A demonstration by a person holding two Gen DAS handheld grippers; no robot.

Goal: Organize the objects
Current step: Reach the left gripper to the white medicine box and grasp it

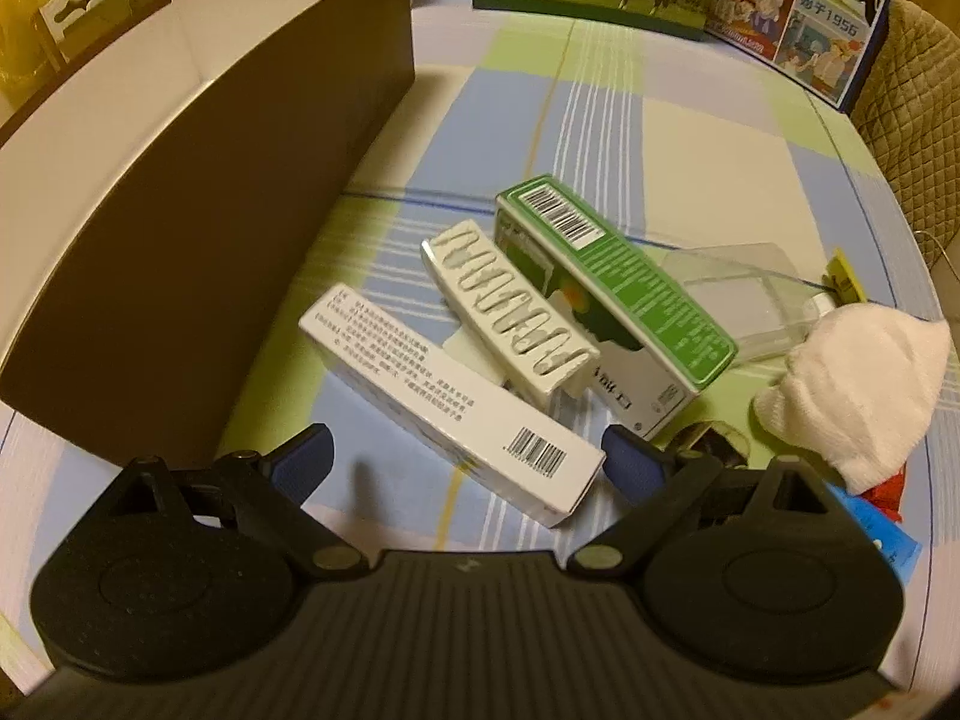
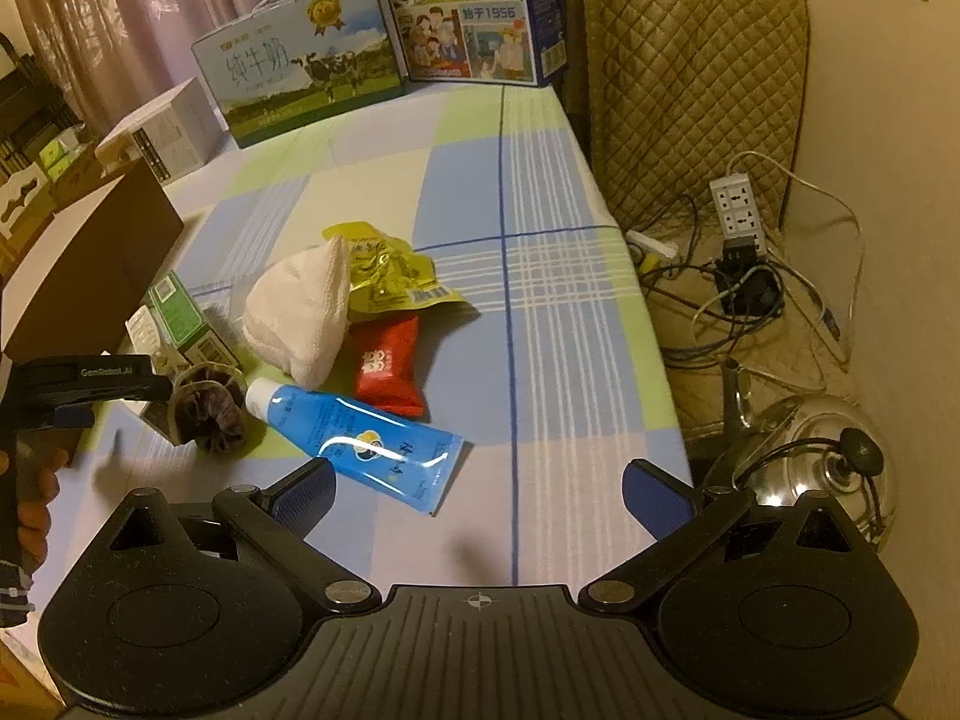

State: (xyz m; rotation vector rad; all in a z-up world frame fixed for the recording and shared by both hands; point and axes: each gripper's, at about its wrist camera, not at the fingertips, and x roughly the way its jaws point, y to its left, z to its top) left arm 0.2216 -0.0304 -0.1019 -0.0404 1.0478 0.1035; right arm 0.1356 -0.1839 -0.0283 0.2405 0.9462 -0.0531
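Note:
My left gripper [image 1: 468, 459] is open, its blue pads on either side of the near end of a white barcode box [image 1: 444, 396] without touching it. Behind that box lie a white blister strip [image 1: 510, 312] and a green-and-white box [image 1: 606, 294]. A large brown box [image 1: 198, 240] with a white inside stands to the left. My right gripper [image 2: 477, 489] is open above bare cloth, just near of a blue tube [image 2: 360, 441]. Beyond the tube lie a red packet [image 2: 387, 369], a white cloth [image 2: 303, 306], a yellow wrapper [image 2: 390, 273] and a dark scrunchie [image 2: 207, 408].
The checked tablecloth [image 2: 540, 300] covers the table. Two milk cartons [image 2: 312, 81] [image 2: 462, 12] stand at the far edge. Past the right edge are a quilted chair [image 2: 690, 72], a power strip with cables [image 2: 738, 210] and a steel kettle [image 2: 822, 450]. A clear plastic case [image 1: 744, 294] lies behind the green box.

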